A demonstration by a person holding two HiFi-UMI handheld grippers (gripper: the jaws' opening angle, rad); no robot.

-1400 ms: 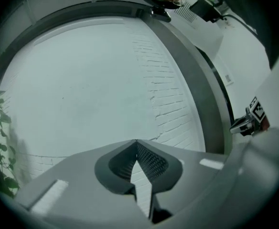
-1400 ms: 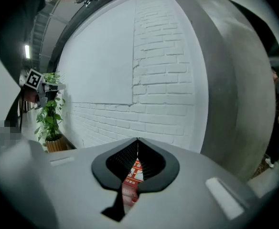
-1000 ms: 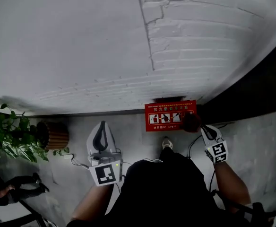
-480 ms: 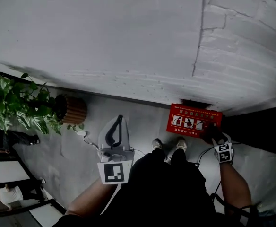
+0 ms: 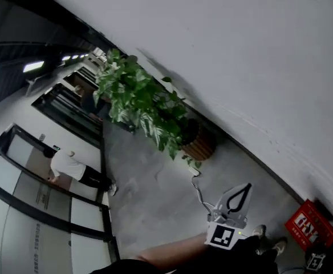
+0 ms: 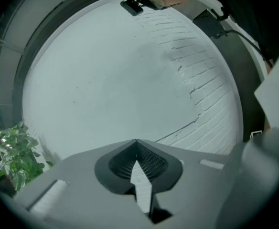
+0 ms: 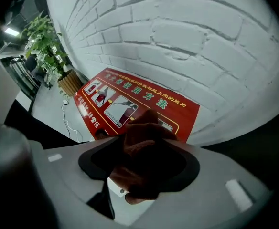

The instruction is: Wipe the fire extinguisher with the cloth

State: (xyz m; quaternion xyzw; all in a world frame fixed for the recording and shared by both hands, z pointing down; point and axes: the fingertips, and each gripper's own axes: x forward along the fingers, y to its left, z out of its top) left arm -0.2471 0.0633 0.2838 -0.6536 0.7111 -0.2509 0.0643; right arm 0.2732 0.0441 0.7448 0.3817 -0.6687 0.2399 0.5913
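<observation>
- At five o'clock in the head view, the red extinguisher box (image 5: 310,225) is cut by the frame edge; the right gripper (image 7: 139,154) beside it shows there as little more than its marker cube.
- One cloth (image 7: 146,130), dark reddish-brown and bunched, sits between the right fingers, in front of the box's pictured face; those fingers have just been spreading wide and appear released from it.
- Left gripper (image 6: 136,143): fingers clenched together, empty, facing a white brick wall (image 6: 130,80).
- Count: two grippers, one cloth, one box, one potted plant (image 5: 149,110) at eleven o'clock.
</observation>
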